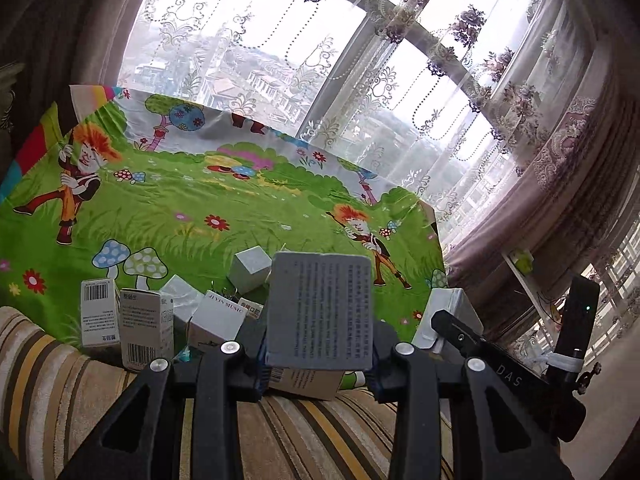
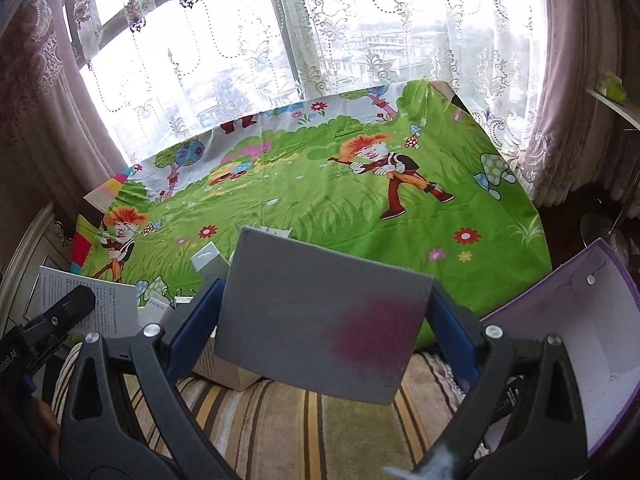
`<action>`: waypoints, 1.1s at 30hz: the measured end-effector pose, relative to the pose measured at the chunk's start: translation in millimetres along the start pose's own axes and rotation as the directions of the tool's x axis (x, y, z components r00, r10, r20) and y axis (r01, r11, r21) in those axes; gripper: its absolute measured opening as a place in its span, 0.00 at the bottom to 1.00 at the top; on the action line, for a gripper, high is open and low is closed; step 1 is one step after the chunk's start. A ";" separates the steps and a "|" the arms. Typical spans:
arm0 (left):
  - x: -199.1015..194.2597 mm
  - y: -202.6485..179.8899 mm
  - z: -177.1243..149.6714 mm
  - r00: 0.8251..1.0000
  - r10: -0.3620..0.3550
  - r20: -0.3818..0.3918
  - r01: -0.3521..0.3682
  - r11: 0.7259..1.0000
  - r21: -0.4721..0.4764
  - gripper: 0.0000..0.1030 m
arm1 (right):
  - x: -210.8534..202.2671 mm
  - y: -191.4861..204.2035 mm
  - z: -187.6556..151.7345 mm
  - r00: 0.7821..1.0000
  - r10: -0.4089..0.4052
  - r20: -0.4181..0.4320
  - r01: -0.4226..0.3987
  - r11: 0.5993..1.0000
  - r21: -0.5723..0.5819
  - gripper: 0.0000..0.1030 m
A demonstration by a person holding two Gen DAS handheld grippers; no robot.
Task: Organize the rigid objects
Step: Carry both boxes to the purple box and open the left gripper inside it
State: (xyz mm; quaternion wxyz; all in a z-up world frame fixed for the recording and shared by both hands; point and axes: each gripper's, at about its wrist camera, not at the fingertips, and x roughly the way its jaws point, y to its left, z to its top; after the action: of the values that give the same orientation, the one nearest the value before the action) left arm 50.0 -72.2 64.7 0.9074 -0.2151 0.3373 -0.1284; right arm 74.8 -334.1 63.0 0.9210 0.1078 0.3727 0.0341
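A grey box with small printed text (image 1: 320, 312) was pinched upright between the fingers of the left hand-held gripper (image 1: 318, 354), raised above the striped cushion (image 1: 48, 360). A larger grey box with a dark red smudge (image 2: 320, 324) sat clamped, tilted, in the right hand-held gripper (image 2: 324, 332). Behind them, several small white cartons (image 1: 120, 320) stood clustered at the near edge of the cartoon-printed green cloth (image 1: 192, 208). An open purple-edged box (image 2: 592, 320) lay at the right.
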 end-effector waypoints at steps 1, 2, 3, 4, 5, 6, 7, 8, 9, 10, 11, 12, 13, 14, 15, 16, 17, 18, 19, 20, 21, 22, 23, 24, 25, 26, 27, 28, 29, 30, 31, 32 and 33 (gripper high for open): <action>0.9 -1.9 -2.2 1.000 -0.024 -0.014 0.024 1.000 -0.015 0.36 | -5.8 -3.7 -3.0 1.000 -0.006 0.002 0.006 1.000 -0.005 0.95; 1.8 -3.8 -4.8 0.998 -0.052 -0.029 0.051 0.998 -0.031 0.36 | -10.6 -7.3 -5.0 1.000 -0.007 0.004 0.007 1.000 -0.007 0.95; 3.2 -6.5 -6.9 0.997 -0.072 -0.041 0.070 0.997 -0.041 0.36 | -14.7 -11.2 -6.8 1.000 -0.009 0.005 0.009 1.000 -0.006 0.95; 4.6 -10.5 -9.2 0.995 -0.089 -0.053 0.086 0.995 -0.044 0.36 | -18.5 -15.5 -8.8 1.000 -0.010 0.003 0.010 1.000 -0.003 0.95; 6.4 -14.1 -11.3 0.992 -0.106 -0.065 0.103 0.994 -0.048 0.36 | -20.9 -19.9 -10.1 1.000 -0.009 -0.001 0.009 1.000 0.001 0.95; 8.3 -16.9 -13.4 0.989 -0.126 -0.078 0.121 0.991 -0.056 0.36 | -22.2 -24.7 -11.6 1.000 -0.004 -0.010 0.004 1.000 0.007 0.95; 11.0 -19.6 -15.5 0.984 -0.148 -0.095 0.142 0.988 -0.068 0.36 | -23.5 -29.7 -13.3 1.000 0.002 -0.017 -0.002 1.000 0.014 0.95; 13.6 -21.6 -17.8 0.980 -0.166 -0.111 0.157 0.984 -0.081 0.36 | -25.1 -35.0 -15.6 1.000 0.005 -0.025 -0.005 1.000 0.021 0.95; 16.7 -24.2 -20.8 0.975 -0.183 -0.128 0.172 0.981 -0.093 0.36 | -26.9 -40.6 -17.9 0.999 0.008 -0.032 -0.007 1.000 0.027 0.95; 20.1 -27.6 -23.7 0.969 -0.199 -0.147 0.185 0.977 -0.104 0.36 | -29.3 -46.3 -20.2 0.999 0.009 -0.038 -0.008 1.000 0.030 0.95; 23.3 -31.1 -26.4 0.963 -0.214 -0.164 0.197 0.974 -0.112 0.36 | -31.7 -52.1 -22.3 0.999 0.007 -0.041 -0.006 0.999 0.032 0.95; 26.1 -34.3 -28.6 0.957 -0.228 -0.178 0.209 0.971 -0.119 0.36 | -34.9 -59.1 -24.7 0.999 0.004 -0.043 -0.002 0.999 0.035 0.95; 29.3 -38.4 -30.8 0.951 -0.241 -0.192 0.221 0.968 -0.123 0.36 | -38.4 -66.0 -26.6 0.999 0.000 -0.043 0.002 0.999 0.039 0.95; 32.1 -42.1 -33.0 0.946 -0.252 -0.205 0.230 0.965 -0.125 0.36 | -41.3 -72.7 -28.3 0.999 -0.009 -0.043 0.011 0.999 0.041 0.95; 35.4 -45.6 -35.3 0.939 -0.263 -0.221 0.238 0.962 -0.133 0.36 | -44.2 -79.5 -30.0 0.999 -0.020 -0.046 0.022 0.999 0.039 0.95; 38.6 -49.0 -38.0 0.931 -0.276 -0.239 0.247 0.958 -0.143 0.36 | -47.1 -86.7 -31.5 0.998 -0.030 -0.048 0.031 0.999 0.036 0.95; 41.8 -52.9 -40.4 0.924 -0.284 -0.255 0.253 0.956 -0.147 0.36 | -50.0 -94.4 -32.9 0.998 -0.040 -0.050 0.042 0.998 0.037 0.95; 44.8 -58.0 -43.2 0.919 -0.286 -0.271 0.255 0.956 -0.144 0.36 | -52.7 -101.7 -34.8 0.997 -0.052 -0.052 0.054 0.998 0.039 0.95; 47.7 -64.0 -45.9 0.913 -0.289 -0.287 0.259 0.956 -0.138 0.36 | -55.2 -109.4 -36.4 0.997 -0.060 -0.052 0.063 0.997 0.045 0.95; 51.0 -70.0 -48.5 0.906 -0.294 -0.304 0.266 0.955 -0.133 0.36 | -57.6 -117.4 -38.0 0.996 -0.067 -0.053 0.070 0.996 0.054 0.95; 54.2 -75.8 -51.0 0.900 -0.298 -0.319 0.271 0.954 -0.129 0.36 | -60.4 -125.4 -39.3 0.996 -0.074 -0.055 0.078 0.995 0.063 0.95; 57.6 -82.1 -53.7 0.892 -0.303 -0.335 0.277 0.953 -0.124 0.36 | -62.9 -131.9 -40.5 0.995 -0.085 -0.055 0.088 0.994 0.066 0.95; 61.3 -88.4 -56.6 0.883 -0.309 -0.354 0.286 0.951 -0.118 0.36 | -65.4 -138.1 -41.8 0.994 -0.100 -0.053 0.104 0.992 0.066 0.95; 65.8 -95.0 -59.5 0.871 -0.318 -0.374 0.296 0.948 -0.116 0.36 | -67.5 -143.7 -42.9 0.992 -0.116 -0.053 0.120 0.991 0.066 0.95; 70.4 -101.8 -62.7 0.859 -0.327 -0.394 0.306 0.945 -0.117 0.36 | -69.2 -148.4 -44.0 0.990 -0.130 -0.053 0.133 0.989 0.066 0.95; 74.4 -107.7 -66.0 0.846 -0.336 -0.414 0.318 0.941 -0.116 0.36 | -70.2 -152.9 -45.1 0.989 -0.140 -0.057 0.144 0.987 0.068 0.95; 79.1 -114.6 -69.9 0.831 -0.347 -0.435 0.331 0.936 -0.116 0.36 | -70.7 -157.3 -46.0 0.987 -0.147 -0.061 0.151 0.986 0.070 0.95; 83.4 -121.6 -73.9 0.818 -0.354 -0.453 0.340 0.933 -0.114 0.36 | -71.2 -161.3 -47.2 0.987 -0.148 -0.064 0.153 0.985 0.074 0.95; 87.3 -127.5 -77.3 0.807 -0.357 -0.471 0.347 0.931 -0.111 0.36 | -71.4 -165.4 -48.5 0.986 -0.152 -0.067 0.157 0.984 0.078 0.95; 91.3 -133.5 -80.9 0.795 -0.359 -0.489 0.354 0.929 -0.108 0.36 | -71.4 -169.0 -49.9 0.985 -0.159 -0.072 0.165 0.983 0.080 0.95; 94.9 -139.7 -84.6 0.784 -0.361 -0.505 0.361 0.927 -0.103 0.36 | -70.9 -171.7 -50.8 0.983 -0.166 -0.077 0.172 0.982 0.082 0.95; 98.0 -145.8 -87.8 0.775 -0.361 -0.519 0.367 0.925 -0.096 0.36 | -70.7 -175.4 -52.4 0.982 -0.171 -0.082 0.178 0.981 0.083 0.95; 101.5 -151.3 -91.3 0.762 -0.362 -0.536 0.374 0.923 -0.092 0.36 | -70.6 -178.8 -54.0 0.980 -0.176 -0.088 0.184 0.979 0.086 0.95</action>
State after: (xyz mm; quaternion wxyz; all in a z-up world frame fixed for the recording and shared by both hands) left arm 50.8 -270.6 18.2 0.7332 -0.2222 0.5305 -0.3628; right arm -16.6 -509.1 33.2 0.8986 0.1151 0.4187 -0.0626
